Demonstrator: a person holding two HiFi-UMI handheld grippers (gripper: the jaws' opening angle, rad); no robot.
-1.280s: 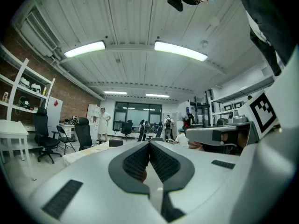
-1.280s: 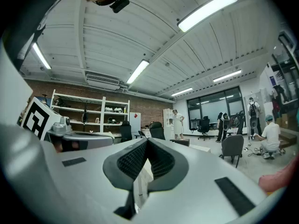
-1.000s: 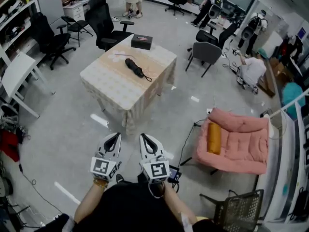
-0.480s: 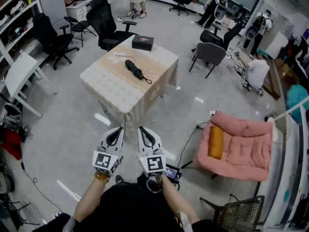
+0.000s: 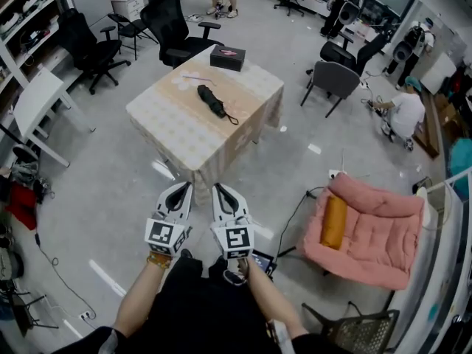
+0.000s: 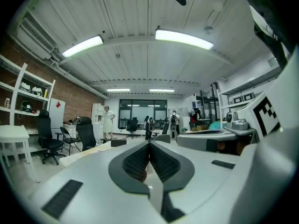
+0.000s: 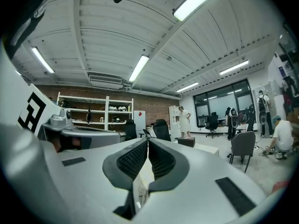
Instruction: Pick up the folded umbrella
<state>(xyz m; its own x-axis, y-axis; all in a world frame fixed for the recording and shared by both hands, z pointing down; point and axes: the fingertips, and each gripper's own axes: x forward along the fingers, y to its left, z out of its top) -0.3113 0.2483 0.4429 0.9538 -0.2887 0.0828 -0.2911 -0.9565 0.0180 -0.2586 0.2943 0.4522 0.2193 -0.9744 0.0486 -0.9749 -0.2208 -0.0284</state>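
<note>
Well short of the umbrella [image 5: 213, 102] — straight ahead, up on the table [image 5: 171, 127].

Nearest, left gripper [image 5: 179, 190] and right gripper [image 5: 223, 192] side by side, level, pointing forward, each with jaws pressed together on nothing. Beyond them a stretch of bare floor, then the table's near corner. Past the middle of the tabletop, the folded umbrella lying flat, long axis slanted from far-left to near-right, strap end trailing toward the near right, well apart from both grippers. Farther still, by the far edge, a black box [image 5: 227, 57]. Lined up a little closer with the right gripper — probably the better one for the reach, opened first, then closed across the slim body.
</note>
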